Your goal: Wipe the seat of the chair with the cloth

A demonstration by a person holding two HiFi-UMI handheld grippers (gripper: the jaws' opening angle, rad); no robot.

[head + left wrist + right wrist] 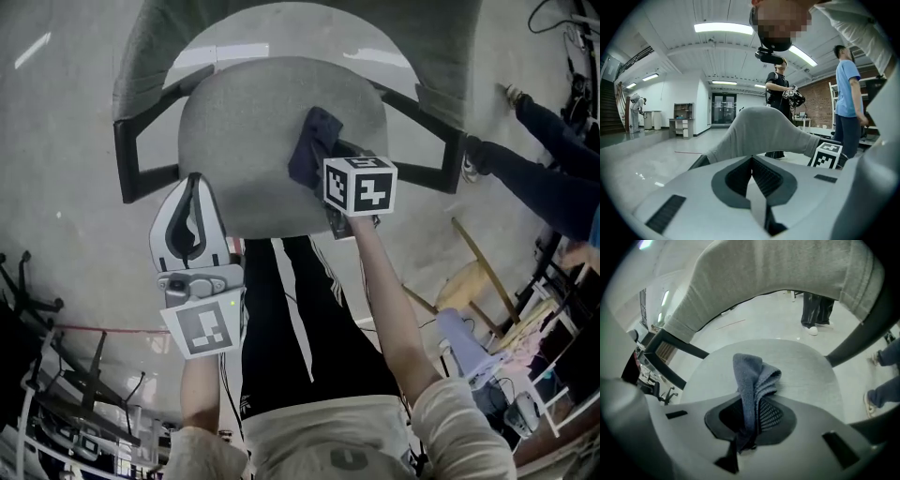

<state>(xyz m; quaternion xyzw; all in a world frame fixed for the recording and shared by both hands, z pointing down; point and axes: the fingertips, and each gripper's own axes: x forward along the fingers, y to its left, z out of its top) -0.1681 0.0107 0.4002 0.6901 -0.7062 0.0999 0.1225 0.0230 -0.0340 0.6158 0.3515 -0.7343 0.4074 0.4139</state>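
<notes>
A grey upholstered chair with black armrests stands before me; its round seat (pixel 253 141) (pixel 806 376) fills the middle of the head view. A dark blue cloth (pixel 314 150) (pixel 752 385) hangs bunched from my right gripper (pixel 323 183) (pixel 749 425), which is shut on it and holds it over the seat's right half, the cloth's end resting on the fabric. My left gripper (pixel 190 202) (pixel 751 180) hovers at the seat's front left edge, shut with nothing in it. The chair's backrest (pixel 764 131) (pixel 773 273) rises ahead in both gripper views.
Armrests (pixel 141 150) (pixel 427 127) flank the seat. A person's legs (pixel 544 178) stretch in at the right, near a wooden stool (pixel 473 277). Another black chair base (pixel 84 375) lies at the lower left. Two people (pixel 780 93) (pixel 848 103) stand beyond the chair.
</notes>
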